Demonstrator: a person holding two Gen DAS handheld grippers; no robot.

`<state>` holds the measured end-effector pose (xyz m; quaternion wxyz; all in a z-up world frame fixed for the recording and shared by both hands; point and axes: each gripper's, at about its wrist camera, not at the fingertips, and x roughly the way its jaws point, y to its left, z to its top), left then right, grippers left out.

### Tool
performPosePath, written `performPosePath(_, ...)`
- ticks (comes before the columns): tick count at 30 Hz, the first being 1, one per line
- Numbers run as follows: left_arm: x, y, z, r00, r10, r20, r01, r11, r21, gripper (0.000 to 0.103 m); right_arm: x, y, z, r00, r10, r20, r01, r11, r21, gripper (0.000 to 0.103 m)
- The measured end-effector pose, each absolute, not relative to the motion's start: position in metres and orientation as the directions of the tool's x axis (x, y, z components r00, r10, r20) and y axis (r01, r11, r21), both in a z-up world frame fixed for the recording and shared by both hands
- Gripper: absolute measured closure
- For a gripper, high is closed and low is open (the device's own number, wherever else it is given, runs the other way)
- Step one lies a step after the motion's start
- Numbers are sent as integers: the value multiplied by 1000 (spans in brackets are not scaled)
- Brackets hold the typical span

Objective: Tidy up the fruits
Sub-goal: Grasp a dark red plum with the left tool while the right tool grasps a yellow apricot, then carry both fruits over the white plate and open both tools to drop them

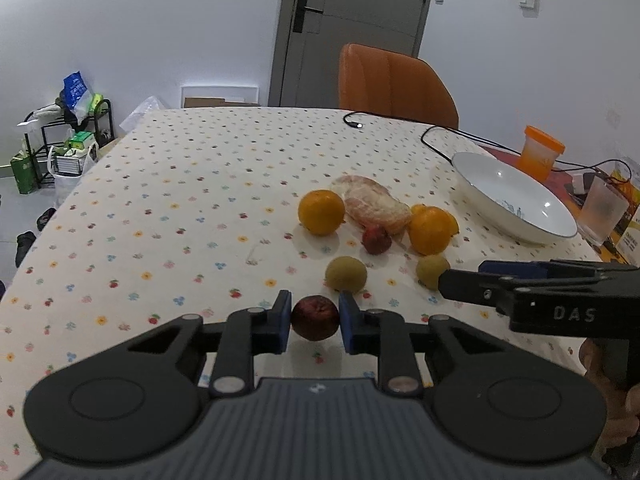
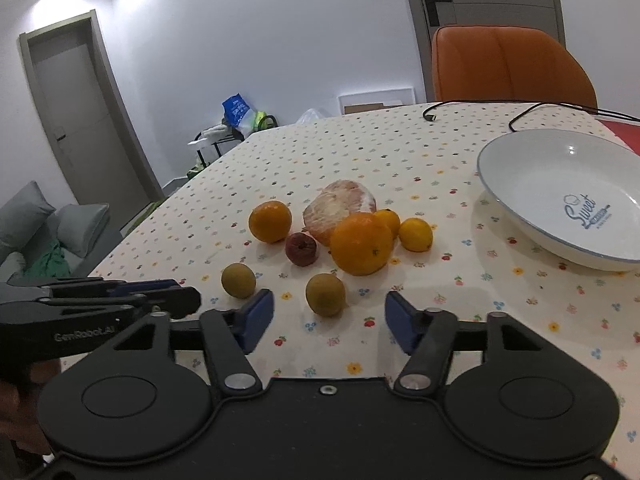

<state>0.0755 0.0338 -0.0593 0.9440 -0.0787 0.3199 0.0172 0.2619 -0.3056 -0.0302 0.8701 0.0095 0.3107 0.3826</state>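
A dark red fruit, round with dull wrinkled skin, sat clamped between the blue pads of the left hand-held gripper, low over the worktop. The right hand-held gripper hung spread apart just before a matte green fruit. The glossy white bowl held nothing, and smooth oranges and a peeled pomelo lay loose on the flowered cloth, so sorting looked barely begun

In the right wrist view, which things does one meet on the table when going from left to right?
Left gripper → small green-brown round fruit → left orange → dark red fruit → big orange → small yellow citrus → white plate.
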Motion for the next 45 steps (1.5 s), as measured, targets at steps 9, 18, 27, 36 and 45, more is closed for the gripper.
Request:
performPosePath(9, 76, 43, -53, 812, 4, -583, -106, 984, -142, 79, 262, -293, -32, 499, 666, -555, -693, 691, 207, 83)
performPosePath(18, 80, 28, -42, 835, -13, -550, -68, 989, -128, 79, 258, -320, -19, 543, 674, -501, -672, 706, 223, 93)
performPosePath(27, 85, 19, -40, 833, -17, -553, -70, 988, -136, 79, 252, -324, -23, 500, 703, -505, -693, 675, 254, 46)
performPosePath(36, 81, 31, -44, 824, 8, -567, -101, 986, -132, 79, 265, -301, -28, 506, 682, -528, -683, 690, 238, 49)
performPosePath(45, 88, 31, -46, 818, 0, -575, -91, 987, -130, 79, 262, -308, -26, 508, 691, -515, -694, 682, 230, 85)
